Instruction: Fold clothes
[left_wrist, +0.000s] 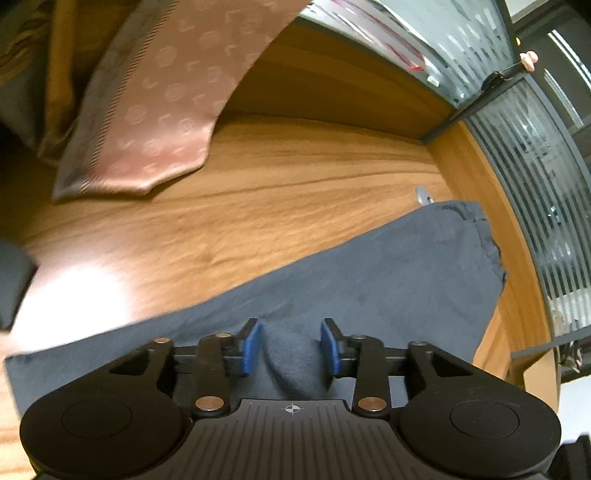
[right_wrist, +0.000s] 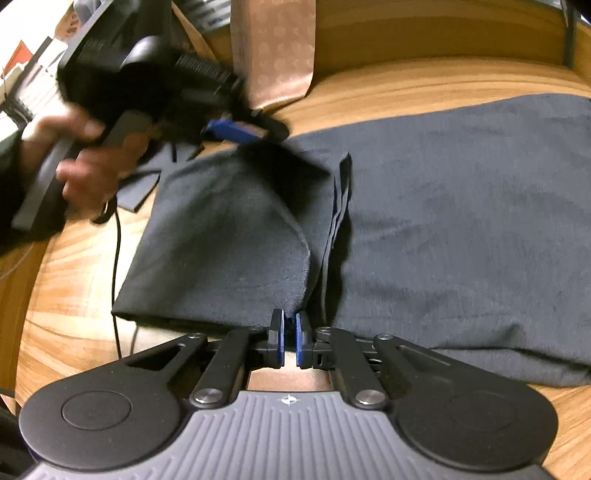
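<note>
A dark grey garment (left_wrist: 388, 266) (right_wrist: 461, 221) lies spread on the wooden table (left_wrist: 258, 177). In the left wrist view, my left gripper (left_wrist: 291, 347) has a bunched fold of this cloth filling the gap between its blue pads. In the right wrist view, the left gripper (right_wrist: 236, 131) is blurred and held by a hand (right_wrist: 85, 173) over the garment's far left corner. One flap is folded over there. My right gripper (right_wrist: 290, 339) is at the garment's near edge, its pads almost together on a thin bit of cloth. A narrow fabric strip (right_wrist: 338, 206) lies across the garment.
A brown patterned cloth (left_wrist: 159, 110) (right_wrist: 277, 55) hangs over the table's far side. A black cable (right_wrist: 118, 240) runs across the wood left of the garment. Ribbed glass partitions (left_wrist: 517, 147) border the table. Bare wood (right_wrist: 74, 295) shows to the left.
</note>
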